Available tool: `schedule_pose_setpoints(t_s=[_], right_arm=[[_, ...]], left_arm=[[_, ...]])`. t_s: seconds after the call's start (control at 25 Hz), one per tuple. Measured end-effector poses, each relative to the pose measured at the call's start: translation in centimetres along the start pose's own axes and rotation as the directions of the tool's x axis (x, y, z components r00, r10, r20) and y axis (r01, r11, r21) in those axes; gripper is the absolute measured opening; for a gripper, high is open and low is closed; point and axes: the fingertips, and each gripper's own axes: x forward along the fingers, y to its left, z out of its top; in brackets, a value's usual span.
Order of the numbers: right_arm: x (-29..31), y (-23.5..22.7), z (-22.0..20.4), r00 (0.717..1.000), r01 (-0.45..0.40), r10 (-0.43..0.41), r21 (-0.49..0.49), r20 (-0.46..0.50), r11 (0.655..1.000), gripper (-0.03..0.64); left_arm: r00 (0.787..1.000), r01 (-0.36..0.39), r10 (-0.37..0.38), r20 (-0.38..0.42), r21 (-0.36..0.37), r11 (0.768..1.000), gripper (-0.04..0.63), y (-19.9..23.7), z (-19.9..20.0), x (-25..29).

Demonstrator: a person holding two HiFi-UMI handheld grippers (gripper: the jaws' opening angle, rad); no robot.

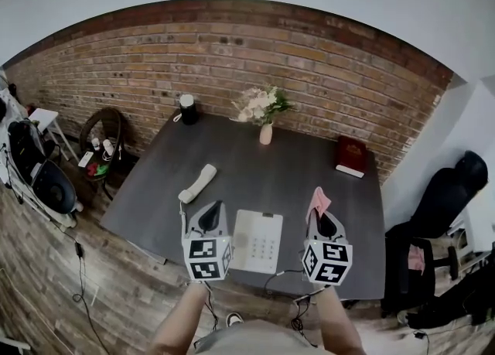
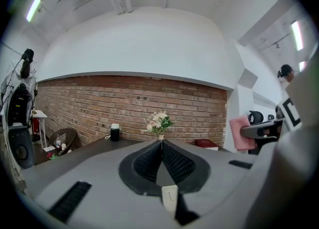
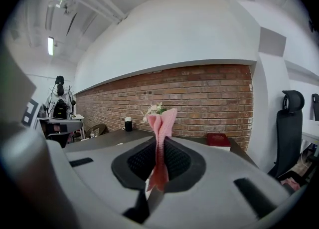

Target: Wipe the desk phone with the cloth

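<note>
The white desk phone base (image 1: 257, 240) lies on the dark table (image 1: 263, 172) near its front edge, between my two grippers. Its white handset (image 1: 198, 183) rests off the base, to the left on the table. My left gripper (image 1: 213, 212) is shut with nothing held, left of the base; in the left gripper view its jaws (image 2: 161, 145) meet. My right gripper (image 1: 319, 210) is shut on a pink cloth (image 1: 317, 199), right of the base. The pink cloth (image 3: 161, 138) sticks up from between the right jaws.
A vase of flowers (image 1: 264, 110) and a black cup (image 1: 188, 109) stand at the table's far edge by the brick wall. A red book (image 1: 351, 155) lies at the far right. A black office chair (image 1: 445, 191) stands right of the table.
</note>
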Motion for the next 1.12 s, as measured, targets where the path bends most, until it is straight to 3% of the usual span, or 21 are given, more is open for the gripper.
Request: schedule_pose_setpoints(t_s=[0.28,0.52,0.84,1.12], right_arm=[[3.1,-0.3,-1.1,0.998,-0.002,0.000,-0.024,-0.056,1.000,0.022],[5.0,0.1,-1.8,0.990,-0.090,0.080,-0.084,-0.115,0.992,0.021],[6.2,0.6,-2.9,0.981,-0.133,0.118,-0.095,-0.152,0.987,0.022],[6.7,2.7,-4.5,0.959,-0.222,0.186,-0.158,-0.214,0.962,0.023]], left_arm=[[0.998,-0.044,0.042,-0.052,-0.044,0.998,0.005,2.0,-2.4,2.3],[0.992,-0.096,0.091,-0.082,-0.053,0.994,0.005,2.5,-3.3,2.9],[0.984,-0.146,0.139,-0.110,-0.057,0.988,0.005,3.8,-4.8,2.3],[0.970,-0.208,0.194,-0.149,-0.086,0.974,0.005,5.6,-7.2,0.9]])
